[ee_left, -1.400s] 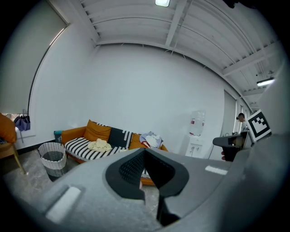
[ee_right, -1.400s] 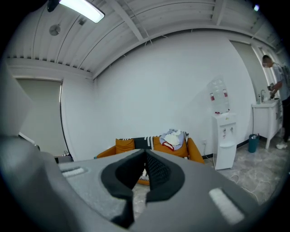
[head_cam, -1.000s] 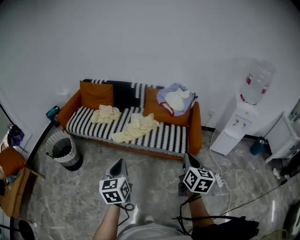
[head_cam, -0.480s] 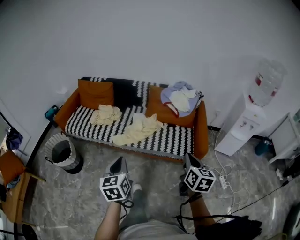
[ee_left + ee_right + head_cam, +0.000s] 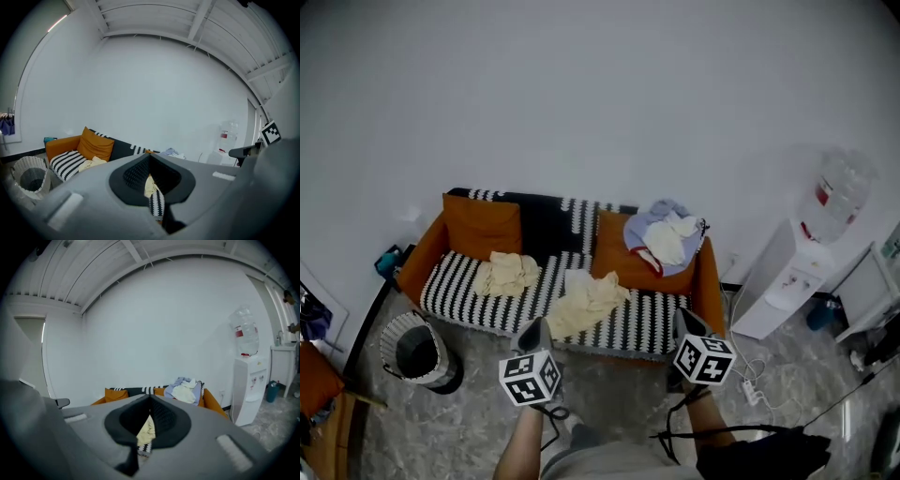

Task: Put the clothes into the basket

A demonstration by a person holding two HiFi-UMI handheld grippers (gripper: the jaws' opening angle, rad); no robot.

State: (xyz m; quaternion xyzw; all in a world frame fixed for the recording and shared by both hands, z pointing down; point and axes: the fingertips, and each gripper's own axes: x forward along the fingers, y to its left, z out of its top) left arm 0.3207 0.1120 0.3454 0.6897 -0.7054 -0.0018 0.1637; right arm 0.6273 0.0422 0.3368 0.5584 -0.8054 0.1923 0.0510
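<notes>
Several clothes lie on the striped sofa point(image 5: 478, 302): a pale yellow garment point(image 5: 511, 274) on the left seat, another yellow one point(image 5: 589, 302) in the middle, and a lavender and white pile point(image 5: 667, 239) on the right armrest. A woven basket point(image 5: 417, 349) stands on the floor at the sofa's left end and looks empty. My left gripper point(image 5: 536, 330) and right gripper point(image 5: 684, 321) are held in front of the sofa, both shut and holding nothing. In the left gripper view the left gripper point(image 5: 150, 157) points at the sofa, the basket point(image 5: 32, 174) far left. In the right gripper view the right gripper point(image 5: 150, 398) aims below the pile point(image 5: 185, 390).
A white water dispenser point(image 5: 792, 272) stands right of the sofa, with a power strip and cables point(image 5: 750, 389) on the floor near it. A wooden chair point(image 5: 314, 394) is at the far left. Orange cushions point(image 5: 483, 225) lean on the sofa back.
Both grippers have travelled forward toward the sofa, still shut. The sofa and basket now sit lower and closer in the head view.
</notes>
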